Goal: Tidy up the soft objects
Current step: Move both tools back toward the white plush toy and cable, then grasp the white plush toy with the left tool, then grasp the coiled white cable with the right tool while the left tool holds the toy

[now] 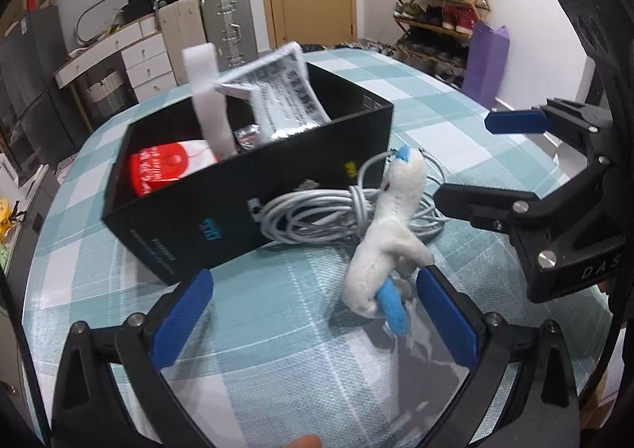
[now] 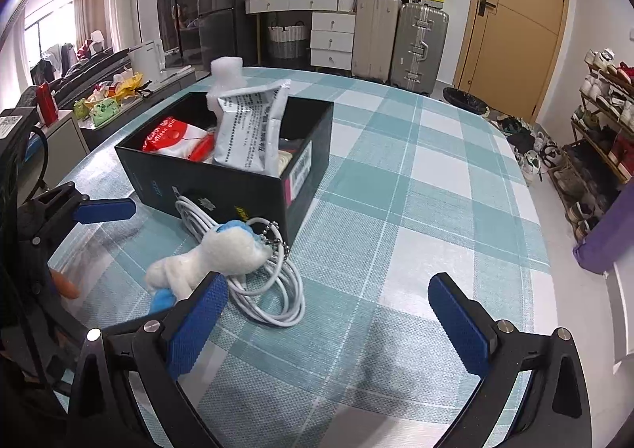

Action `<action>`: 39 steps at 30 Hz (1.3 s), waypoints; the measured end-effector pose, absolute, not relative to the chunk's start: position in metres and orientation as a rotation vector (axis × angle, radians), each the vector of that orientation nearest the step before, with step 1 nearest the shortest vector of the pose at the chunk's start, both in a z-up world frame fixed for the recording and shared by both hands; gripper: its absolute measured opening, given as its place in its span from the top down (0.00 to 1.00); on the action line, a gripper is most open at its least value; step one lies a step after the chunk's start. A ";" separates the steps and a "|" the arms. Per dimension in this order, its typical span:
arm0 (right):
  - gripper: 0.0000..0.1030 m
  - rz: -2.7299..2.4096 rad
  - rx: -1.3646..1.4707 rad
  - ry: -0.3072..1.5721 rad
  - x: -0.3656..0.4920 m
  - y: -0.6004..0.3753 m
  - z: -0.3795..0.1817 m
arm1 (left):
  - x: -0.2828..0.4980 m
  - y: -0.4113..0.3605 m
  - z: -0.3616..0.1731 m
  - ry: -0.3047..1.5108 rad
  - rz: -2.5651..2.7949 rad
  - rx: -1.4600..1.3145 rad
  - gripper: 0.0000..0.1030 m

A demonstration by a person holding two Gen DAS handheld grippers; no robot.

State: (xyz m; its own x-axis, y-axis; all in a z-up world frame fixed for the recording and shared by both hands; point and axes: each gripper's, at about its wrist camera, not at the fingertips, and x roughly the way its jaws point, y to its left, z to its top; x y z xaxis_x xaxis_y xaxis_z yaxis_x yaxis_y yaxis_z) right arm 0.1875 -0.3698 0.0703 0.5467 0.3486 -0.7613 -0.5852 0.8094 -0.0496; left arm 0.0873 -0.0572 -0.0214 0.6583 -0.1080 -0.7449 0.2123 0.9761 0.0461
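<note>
A white and blue plush toy [image 1: 390, 234] lies on the checked tablecloth, leaning on a coiled white cable [image 1: 317, 216] in front of a black box [image 1: 222, 206]. The box holds a red and white pouch [image 1: 166, 166], a silver printed packet [image 1: 285, 91] and a white foam strip [image 1: 208, 99]. My left gripper [image 1: 313, 313] is open, its right finger beside the plush's blue tail. My right gripper [image 2: 329, 317] is open and empty; the plush [image 2: 214, 254] is by its left finger, the cable [image 2: 269, 289] just ahead. The box [image 2: 237, 186] stands behind.
The table [image 2: 416, 178] has a teal and white checked cloth. The right gripper also shows in the left wrist view [image 1: 487, 159], right of the plush. Beyond the table are suitcases [image 2: 396, 40], a door [image 2: 519, 20], a shoe rack [image 1: 436, 8] and a purple bag [image 1: 485, 63].
</note>
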 end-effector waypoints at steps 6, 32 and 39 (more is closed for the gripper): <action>0.00 0.556 -0.312 0.827 0.191 -0.375 0.068 | 0.090 -0.059 -0.020 0.845 -0.216 0.113 0.00; 0.00 0.569 -0.296 0.820 0.187 -0.373 0.069 | 0.085 -0.063 -0.017 0.840 -0.347 0.075 0.71; 0.00 0.577 -0.291 0.821 0.187 -0.373 0.070 | 0.076 -0.048 -0.014 0.835 -0.333 0.060 0.71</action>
